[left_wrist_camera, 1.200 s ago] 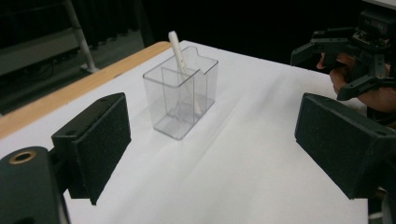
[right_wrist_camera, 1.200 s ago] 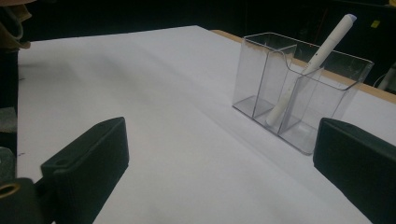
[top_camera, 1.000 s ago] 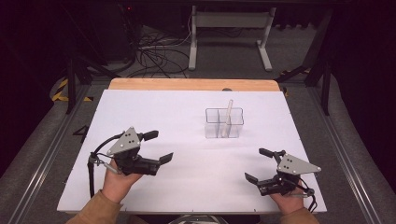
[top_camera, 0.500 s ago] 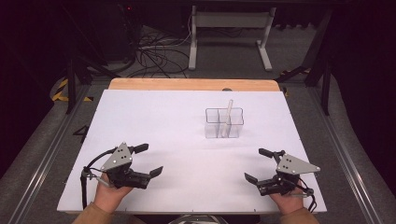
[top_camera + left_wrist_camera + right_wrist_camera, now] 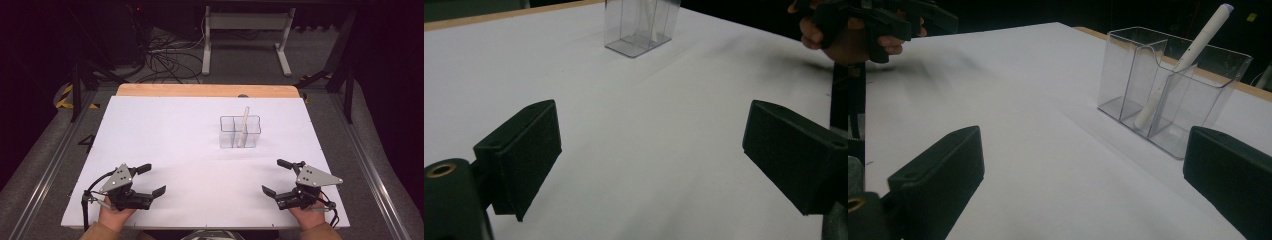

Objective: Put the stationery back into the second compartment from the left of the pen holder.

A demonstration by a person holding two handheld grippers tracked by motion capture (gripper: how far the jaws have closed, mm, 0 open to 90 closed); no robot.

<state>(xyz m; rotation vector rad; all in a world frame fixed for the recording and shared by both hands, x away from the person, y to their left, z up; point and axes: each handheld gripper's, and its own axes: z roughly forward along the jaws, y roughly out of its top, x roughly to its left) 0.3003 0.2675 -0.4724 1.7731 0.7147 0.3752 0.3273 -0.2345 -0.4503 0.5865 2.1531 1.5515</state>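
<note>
On the white table (image 5: 165, 135) we see a clear holder (image 5: 240, 132) right of centre, towards the far edge, a white pen (image 5: 1178, 67) leaning inside. Our left gripper (image 5: 151, 180) and right gripper (image 5: 274, 177) rest near the near corners, jaws spread wide, empty.

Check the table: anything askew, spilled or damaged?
Nothing stands out. The clear organizer stands upright on the white table, with the white pen leaning in one compartment. The left gripper and right gripper are open and hold nothing.
</note>
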